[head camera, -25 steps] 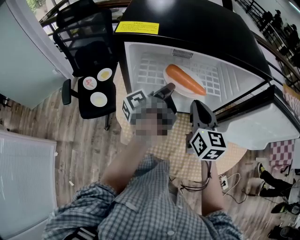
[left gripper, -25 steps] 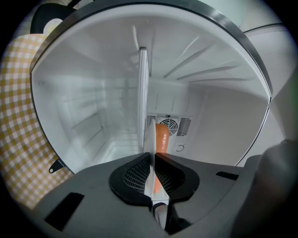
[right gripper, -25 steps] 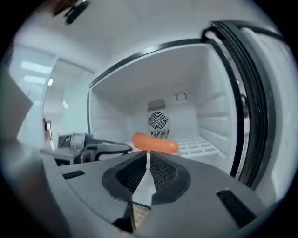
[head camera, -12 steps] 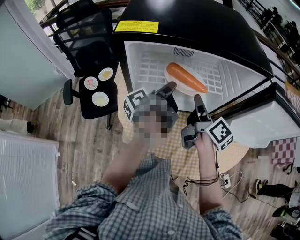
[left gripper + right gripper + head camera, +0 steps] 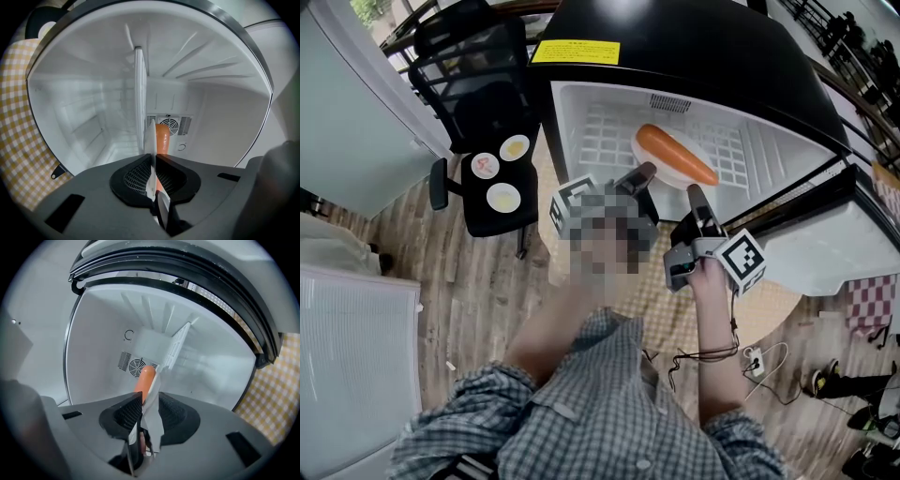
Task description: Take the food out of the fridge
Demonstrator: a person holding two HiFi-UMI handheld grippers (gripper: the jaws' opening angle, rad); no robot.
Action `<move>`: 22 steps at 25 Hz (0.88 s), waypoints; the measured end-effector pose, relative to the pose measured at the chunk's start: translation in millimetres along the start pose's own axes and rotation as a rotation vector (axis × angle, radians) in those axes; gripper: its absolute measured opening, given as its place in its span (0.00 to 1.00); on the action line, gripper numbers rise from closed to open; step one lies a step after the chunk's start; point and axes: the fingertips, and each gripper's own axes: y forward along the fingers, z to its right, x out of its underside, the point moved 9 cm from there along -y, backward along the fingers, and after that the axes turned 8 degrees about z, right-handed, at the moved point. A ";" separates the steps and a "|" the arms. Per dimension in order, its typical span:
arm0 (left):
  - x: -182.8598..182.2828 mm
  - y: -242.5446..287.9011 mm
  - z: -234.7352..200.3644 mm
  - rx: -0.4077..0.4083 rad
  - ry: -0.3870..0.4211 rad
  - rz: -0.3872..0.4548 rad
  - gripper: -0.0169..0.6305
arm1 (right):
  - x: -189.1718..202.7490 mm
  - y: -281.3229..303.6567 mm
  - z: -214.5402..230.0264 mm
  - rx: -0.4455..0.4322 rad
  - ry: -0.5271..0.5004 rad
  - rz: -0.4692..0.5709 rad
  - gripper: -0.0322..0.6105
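Observation:
An orange sausage (image 5: 675, 155) lies on a white plate (image 5: 645, 157) on the shelf inside the open fridge (image 5: 609, 103). My left gripper (image 5: 642, 172) reaches in at the plate's near left edge. In the left gripper view it (image 5: 152, 161) is shut on the plate's rim (image 5: 150, 140), seen edge-on, with the sausage (image 5: 162, 138) behind it. My right gripper (image 5: 694, 195) is at the plate's near right edge. In the right gripper view the rim (image 5: 152, 413) runs between its jaws (image 5: 150, 397), which stand slightly apart, open. The sausage (image 5: 145, 378) shows beyond.
The fridge door (image 5: 825, 253) hangs open at the right. A black office chair (image 5: 478, 94) stands left of the fridge, with three small plates (image 5: 502, 173) on its seat. A checked mat (image 5: 656, 300) lies on the wooden floor under my hands.
My right gripper has rolled onto its side and come down and in to the plate's near right edge. My left gripper has stayed on the plate's rim.

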 end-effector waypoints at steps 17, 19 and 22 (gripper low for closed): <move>4.9 -4.3 1.1 0.013 0.064 -0.012 0.07 | -2.1 0.5 -0.3 -0.026 0.026 0.000 0.13; 6.0 -5.4 1.2 0.012 0.067 -0.013 0.07 | -2.7 -0.8 -0.5 -0.023 0.021 -0.005 0.13; 3.3 -3.6 1.3 0.010 0.064 -0.014 0.07 | -2.8 2.5 -1.7 -0.020 0.015 -0.010 0.13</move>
